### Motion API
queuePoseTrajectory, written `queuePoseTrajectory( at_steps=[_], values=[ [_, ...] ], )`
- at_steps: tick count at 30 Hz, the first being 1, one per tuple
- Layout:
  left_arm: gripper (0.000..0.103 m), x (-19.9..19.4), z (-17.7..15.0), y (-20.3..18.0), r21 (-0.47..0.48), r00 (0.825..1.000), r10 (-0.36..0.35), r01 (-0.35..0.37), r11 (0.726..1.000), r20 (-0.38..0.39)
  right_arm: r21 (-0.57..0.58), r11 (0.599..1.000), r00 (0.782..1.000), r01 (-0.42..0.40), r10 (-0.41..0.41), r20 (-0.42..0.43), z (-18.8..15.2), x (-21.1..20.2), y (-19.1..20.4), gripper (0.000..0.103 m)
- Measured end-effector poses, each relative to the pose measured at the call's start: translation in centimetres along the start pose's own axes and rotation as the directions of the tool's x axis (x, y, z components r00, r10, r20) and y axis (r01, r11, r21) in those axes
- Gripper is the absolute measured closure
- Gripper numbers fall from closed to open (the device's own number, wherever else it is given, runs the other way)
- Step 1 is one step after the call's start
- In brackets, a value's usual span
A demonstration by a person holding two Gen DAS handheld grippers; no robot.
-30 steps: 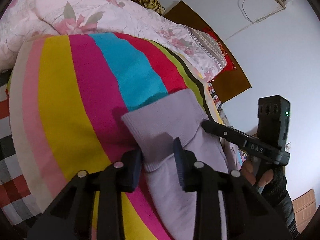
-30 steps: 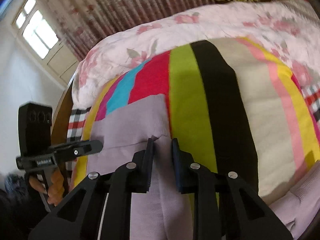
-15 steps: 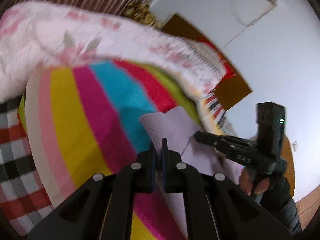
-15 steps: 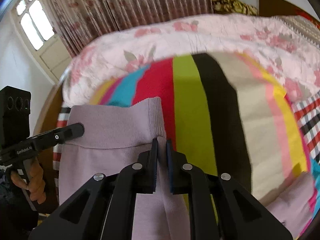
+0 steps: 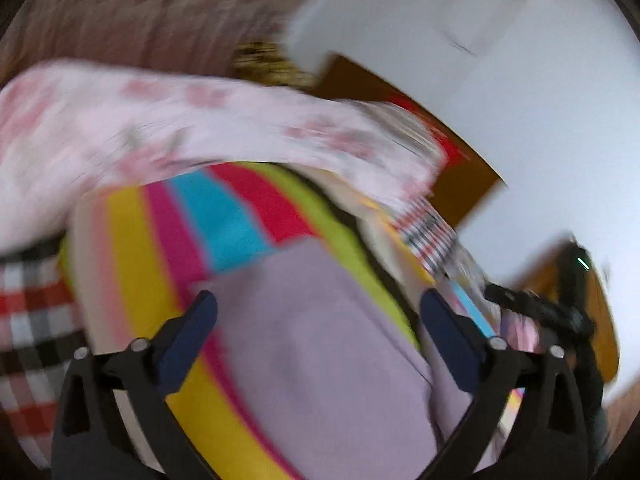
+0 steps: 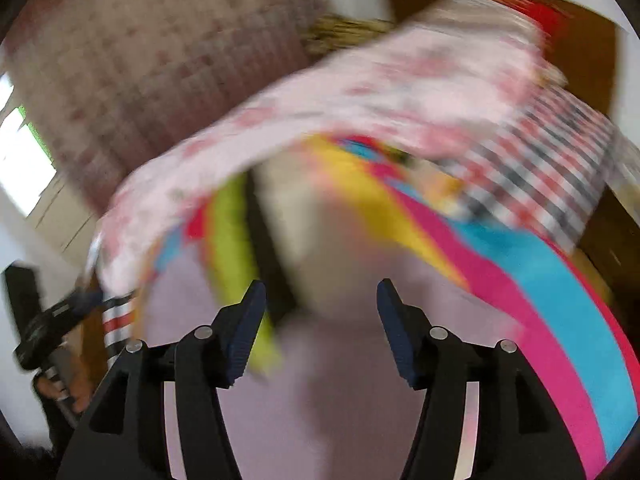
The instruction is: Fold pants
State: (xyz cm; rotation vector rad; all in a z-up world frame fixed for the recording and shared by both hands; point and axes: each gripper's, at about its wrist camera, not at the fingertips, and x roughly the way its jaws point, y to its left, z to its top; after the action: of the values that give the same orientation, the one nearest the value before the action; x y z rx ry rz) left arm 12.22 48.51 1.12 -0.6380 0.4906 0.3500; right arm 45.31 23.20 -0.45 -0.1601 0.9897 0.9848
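Note:
The lilac knit pants (image 5: 320, 344) lie on the striped blanket (image 5: 224, 216). Both views are motion-blurred. My left gripper (image 5: 320, 328) is wide open above the pants and holds nothing. In the right wrist view the pants (image 6: 320, 392) lie below my right gripper (image 6: 320, 312), which is open and empty. The right gripper shows at the right edge of the left wrist view (image 5: 536, 312). The left gripper shows at the left edge of the right wrist view (image 6: 52, 320).
A pink floral quilt (image 5: 192, 120) is piled at the far end of the bed. A red checked sheet (image 6: 540, 168) lies under the striped blanket. A wooden headboard (image 5: 460, 176) and a white wall (image 5: 520, 80) stand behind. Curtains (image 6: 140, 60) hang at the back.
Both grippers were shut on the pants' waistband half a second ago and have opened wide, letting it go. Both cameras are swinging, so the views are blurred.

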Motion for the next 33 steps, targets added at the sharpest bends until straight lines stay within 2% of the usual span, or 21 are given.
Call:
queuePoseTrajectory(
  at_steps=[2,3,5,9,11,12,13,14,16,19,23,25,27,29,30,31,32,33],
  values=[
    [0.002,1.8,-1.1,-3.1,0.095,0.994,-0.070,0.078,0.992,-0.083,0.133,0.990,0.999,0.039,-0.035,-0.037,-2.2,-0.5,-4.4,0.047],
    [0.002,2.8,-1.7,-4.0,0.116,0.989,-0.087,0.101,0.988,-0.120,0.193,0.980,0.998,0.039,-0.027,-0.063,-3.3,-0.4,-6.0,0.047],
    [0.002,4.9,-2.6,-4.8,0.132,0.981,-0.070,0.095,0.987,-0.180,0.245,0.969,0.997,0.034,-0.015,-0.077,-4.8,-0.2,-7.6,0.048],
    [0.002,9.9,-4.3,-3.6,0.091,0.941,-0.035,0.070,0.993,-0.338,0.294,0.955,0.993,-0.037,0.069,-0.099,-6.5,1.6,-7.9,0.057],
    [0.002,9.8,-4.5,-3.6,0.107,0.942,-0.045,0.085,0.991,-0.332,0.291,0.956,0.996,-0.033,0.056,-0.071,-6.5,1.8,-7.8,0.065],
    [0.002,9.5,-4.2,-3.4,0.090,0.939,-0.061,0.097,0.991,-0.339,0.310,0.950,0.996,-0.036,0.059,-0.064,-6.8,1.4,-7.8,0.089],
    [0.002,9.1,-4.0,-3.2,0.068,0.938,-0.075,0.104,0.992,-0.337,0.319,0.947,0.997,-0.031,0.053,-0.062,-6.8,1.2,-7.9,0.094],
    [0.002,8.3,-3.6,-2.6,0.034,0.943,-0.083,0.100,0.994,-0.323,0.315,0.949,0.998,-0.030,0.047,-0.047,-7.0,0.7,-7.7,0.094],
    [0.002,6.1,-2.6,-1.8,0.014,0.962,-0.084,0.091,0.996,-0.260,0.278,0.959,0.999,-0.051,0.054,-0.001,-6.9,-0.6,-6.3,0.094],
    [0.002,3.0,-1.7,0.1,-0.030,0.978,-0.109,0.106,0.994,-0.179,0.207,0.971,0.991,-0.123,0.109,0.077,-5.4,-3.0,-2.3,0.094],
    [0.002,-0.1,-1.6,3.6,-0.156,0.986,-0.135,0.119,0.981,-0.098,0.005,0.981,0.976,-0.195,0.193,0.100,-2.8,-4.7,8.4,0.094],
    [0.002,-1.4,-2.2,5.1,-0.202,0.990,-0.126,0.110,0.973,-0.066,-0.076,0.975,0.975,-0.207,0.213,0.070,-2.3,-4.0,13.1,0.094],
    [0.002,-2.6,-3.2,6.9,-0.250,0.993,-0.103,0.088,0.964,-0.050,-0.144,0.961,0.971,-0.237,0.241,0.006,-2.4,-2.0,18.0,0.090],
    [0.002,-3.3,-3.9,8.3,-0.273,0.994,-0.090,0.072,0.959,-0.055,-0.179,0.936,0.952,-0.302,0.289,-0.097,-3.1,0.7,21.6,0.088],
    [0.002,-3.4,-4.4,8.9,-0.279,0.994,-0.082,0.060,0.958,-0.068,-0.192,0.925,0.943,-0.328,0.307,-0.131,-3.3,1.8,22.4,0.081],
    [0.002,-3.4,-4.8,9.5,-0.280,0.993,-0.078,0.051,0.959,-0.087,-0.203,0.919,0.939,-0.337,0.312,-0.144,-3.5,2.4,22.9,0.069],
    [0.002,-3.8,-5.1,9.9,-0.279,0.992,-0.078,0.049,0.959,-0.096,-0.202,0.922,0.942,-0.330,0.309,-0.129,-3.5,2.7,22.6,0.048],
    [0.002,-3.9,-5.3,10.2,-0.273,0.991,-0.084,0.052,0.960,-0.106,-0.196,0.926,0.945,-0.323,0.306,-0.111,-3.4,2.6,22.3,0.045]
  ],
)
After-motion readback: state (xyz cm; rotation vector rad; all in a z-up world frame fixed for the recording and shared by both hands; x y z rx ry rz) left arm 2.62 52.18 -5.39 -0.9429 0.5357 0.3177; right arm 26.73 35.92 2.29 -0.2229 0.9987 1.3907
